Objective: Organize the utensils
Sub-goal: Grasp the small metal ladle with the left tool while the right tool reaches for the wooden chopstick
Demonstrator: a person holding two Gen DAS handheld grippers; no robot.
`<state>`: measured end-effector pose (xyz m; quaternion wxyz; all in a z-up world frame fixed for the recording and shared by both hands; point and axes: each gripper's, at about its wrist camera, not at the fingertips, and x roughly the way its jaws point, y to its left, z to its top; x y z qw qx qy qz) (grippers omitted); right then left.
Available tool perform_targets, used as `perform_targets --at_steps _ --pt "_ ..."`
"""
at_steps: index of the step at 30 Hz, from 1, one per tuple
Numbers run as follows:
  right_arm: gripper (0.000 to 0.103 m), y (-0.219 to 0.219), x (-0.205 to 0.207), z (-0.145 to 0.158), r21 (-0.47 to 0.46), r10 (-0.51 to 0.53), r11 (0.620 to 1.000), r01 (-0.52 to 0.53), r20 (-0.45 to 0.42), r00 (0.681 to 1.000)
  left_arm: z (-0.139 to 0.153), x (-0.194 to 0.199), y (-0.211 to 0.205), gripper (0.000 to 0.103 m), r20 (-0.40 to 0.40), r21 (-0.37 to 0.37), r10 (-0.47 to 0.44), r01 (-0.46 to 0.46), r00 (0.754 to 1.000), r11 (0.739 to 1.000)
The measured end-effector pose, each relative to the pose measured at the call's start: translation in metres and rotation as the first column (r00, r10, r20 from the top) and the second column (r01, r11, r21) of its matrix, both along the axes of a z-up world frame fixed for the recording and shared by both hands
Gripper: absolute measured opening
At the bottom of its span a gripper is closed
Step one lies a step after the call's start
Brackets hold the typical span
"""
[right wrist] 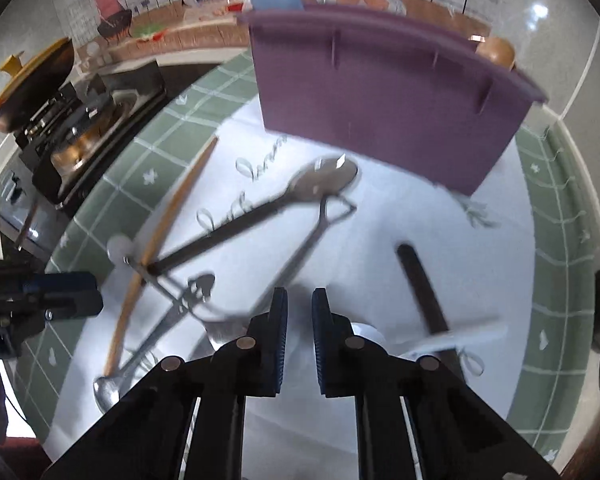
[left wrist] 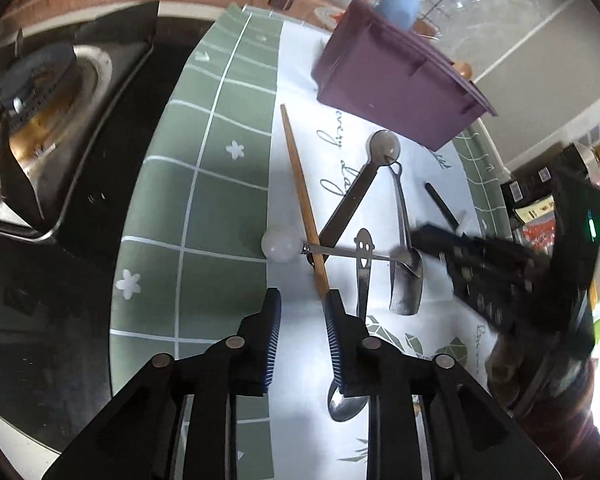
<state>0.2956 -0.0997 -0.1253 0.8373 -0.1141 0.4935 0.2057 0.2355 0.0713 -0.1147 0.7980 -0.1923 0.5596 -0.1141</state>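
Observation:
Several utensils lie on a white and green mat. A wooden chopstick crosses a dark-handled spoon. Beside them lie a metal scoop, a smiley-face spoon, a thin rod with a white ball and a black stick. My left gripper is open over the mat, its right finger by the chopstick's near end. My right gripper hovers above the scoop, jaws narrowly apart with nothing between them.
A purple bin stands at the mat's far end, with a blue cup behind it. A gas stove sits to the left, and a dark pan rests on it. Bottles and packets crowd the right edge.

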Motion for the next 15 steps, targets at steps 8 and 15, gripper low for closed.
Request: perform_targets --at_steps 8,15 --pt "0.012 -0.006 -0.055 0.001 0.06 0.075 0.996 -0.071 -0.061 0.995 -0.003 0.027 -0.002 0.033 -0.01 0.006 0.066 -0.066 0.998 0.998" --pt "0.021 -0.042 -0.071 0.026 0.029 -0.064 0.998 0.062 0.048 0.997 -0.001 0.044 -0.024 0.033 -0.008 0.107 0.114 -0.113 0.993 0.988"
